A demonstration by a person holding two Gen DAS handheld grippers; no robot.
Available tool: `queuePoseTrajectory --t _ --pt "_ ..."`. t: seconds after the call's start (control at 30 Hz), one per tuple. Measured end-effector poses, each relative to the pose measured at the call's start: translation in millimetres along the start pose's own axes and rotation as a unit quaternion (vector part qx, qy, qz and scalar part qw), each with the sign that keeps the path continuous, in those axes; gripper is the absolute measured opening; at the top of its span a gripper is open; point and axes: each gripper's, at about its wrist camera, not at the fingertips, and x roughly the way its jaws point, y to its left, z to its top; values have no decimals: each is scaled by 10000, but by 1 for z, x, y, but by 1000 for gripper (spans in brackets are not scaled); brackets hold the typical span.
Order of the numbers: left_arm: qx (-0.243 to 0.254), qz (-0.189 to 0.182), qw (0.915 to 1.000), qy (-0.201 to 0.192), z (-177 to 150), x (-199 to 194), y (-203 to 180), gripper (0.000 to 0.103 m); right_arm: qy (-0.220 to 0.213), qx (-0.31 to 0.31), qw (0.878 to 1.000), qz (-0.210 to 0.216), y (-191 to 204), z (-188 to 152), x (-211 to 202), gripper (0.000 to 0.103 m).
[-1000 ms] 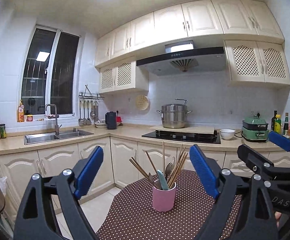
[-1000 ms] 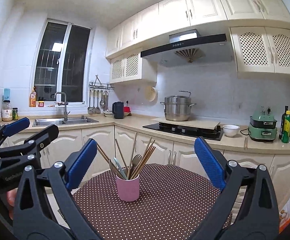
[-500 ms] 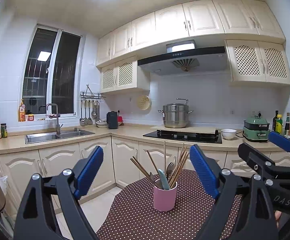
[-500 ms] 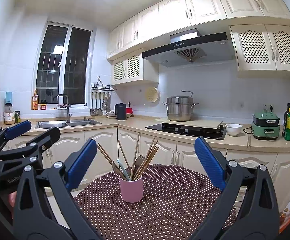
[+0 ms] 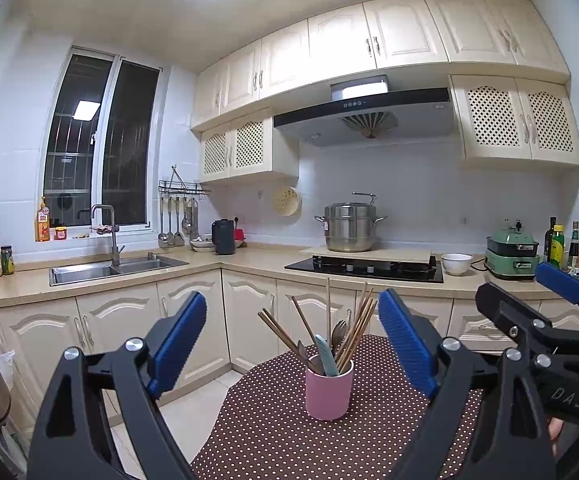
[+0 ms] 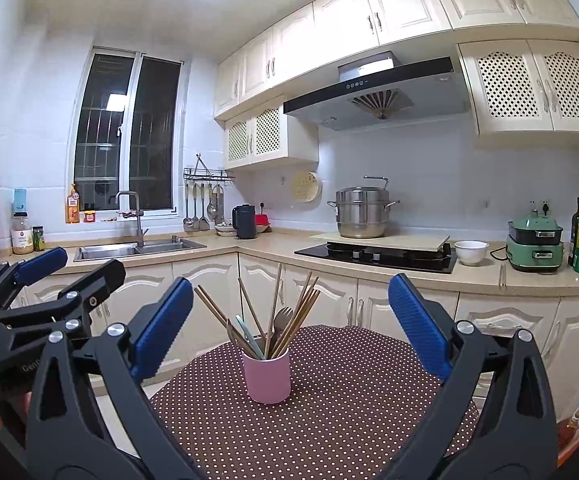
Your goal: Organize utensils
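Pointing level over the dotted table [image 5: 289,440], the left gripper [image 5: 291,340] and right gripper [image 6: 289,320] both stand wide open and hold nothing, while just ahead between their blue pads sits the pink cup [image 6: 267,376] of chopsticks [image 6: 297,312], with the stove [image 6: 377,258] far behind.

Left gripper [image 5: 291,344] level, jaws wide apart, empty. Right gripper [image 6: 289,322] alongside, level, jaws wide, empty.

Pink cup [image 6: 267,376] upright on dotted table [image 6: 349,412], utensils [image 6: 277,316] splayed inside
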Motion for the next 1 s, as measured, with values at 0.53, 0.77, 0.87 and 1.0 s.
queuePoseTrajectory --t 0.53,0.77,0.87,1.0 --pt "15 13 10000 36 -1 3 -4 86 62 95 9999 57 -6 -2 4 96" --pt "23 16 10000 31 -1 4 -4 86 78 123 9999 78 -9 -2 4 96" --pt "23 16 10000 26 -1 4 -3 86 78 127 9999 84 -9 -2 5 96" --pt "20 13 10000 41 -1 5 -3 86 87 138 9998 82 -9 -2 4 96"
